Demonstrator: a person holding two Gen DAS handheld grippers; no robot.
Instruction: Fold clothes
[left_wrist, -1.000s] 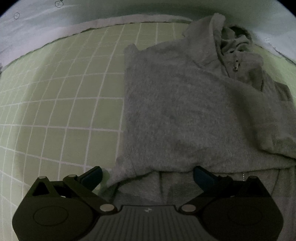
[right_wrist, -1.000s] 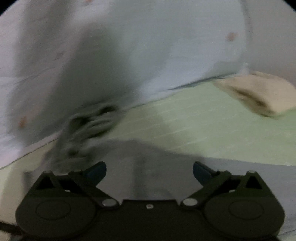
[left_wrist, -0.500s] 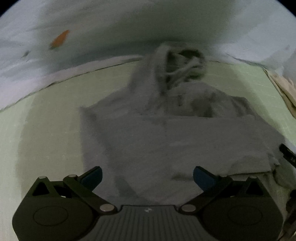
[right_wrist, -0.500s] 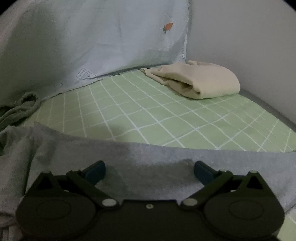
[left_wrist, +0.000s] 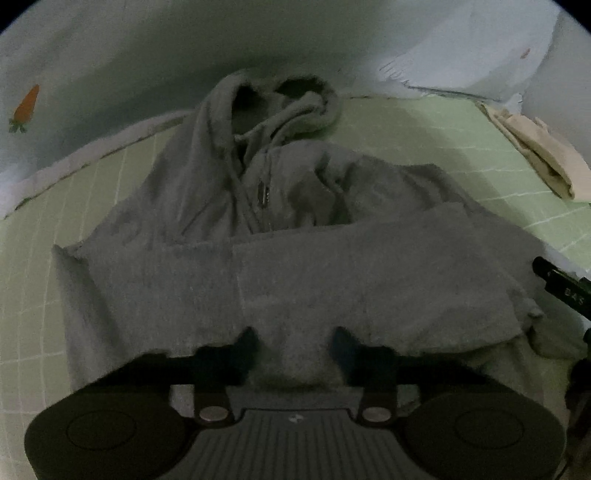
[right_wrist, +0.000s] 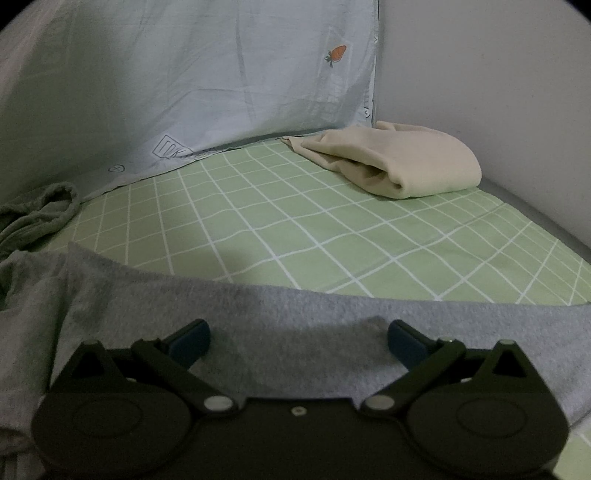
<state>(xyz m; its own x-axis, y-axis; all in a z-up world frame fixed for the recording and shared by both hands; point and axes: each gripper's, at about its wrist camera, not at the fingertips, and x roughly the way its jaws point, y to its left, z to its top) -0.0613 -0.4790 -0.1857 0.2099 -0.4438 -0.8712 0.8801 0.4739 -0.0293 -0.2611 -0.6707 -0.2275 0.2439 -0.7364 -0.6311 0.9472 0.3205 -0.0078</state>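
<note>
The grey hoodie (left_wrist: 295, 266) lies spread on the green checked sheet (right_wrist: 295, 229), hood (left_wrist: 280, 103) at the far end against the pale blue cloth (right_wrist: 184, 74) that stands along the back of the bed. Its zip front faces up, drawcords loose beside the zip pull. A folded band of the garment lies across the body from side to side, its near edge toward the left wrist camera.

The left gripper (left_wrist: 293, 345) stands over that near edge. Its jaws have just been closing and now sit narrowed, with grey fabric filling the gap between them; the picture is blurred there, and whether the pads actually press the cloth cannot be told.

The right gripper (right_wrist: 297, 338) is at the garment's right side, over a flat stretch of the same grey fabric. Its fingers (right_wrist: 190, 339) are spread wide and the cloth lies below and between them, ungripped. Part of this tool shows at the right margin of the left wrist view as a dark bar.

A folded cream garment (right_wrist: 402, 164) rests on the sheet at the far right corner, well apart from the hoodie, beside the plain wall (right_wrist: 480, 74). The blue cloth carries a small orange carrot print (right_wrist: 338, 54).
</note>
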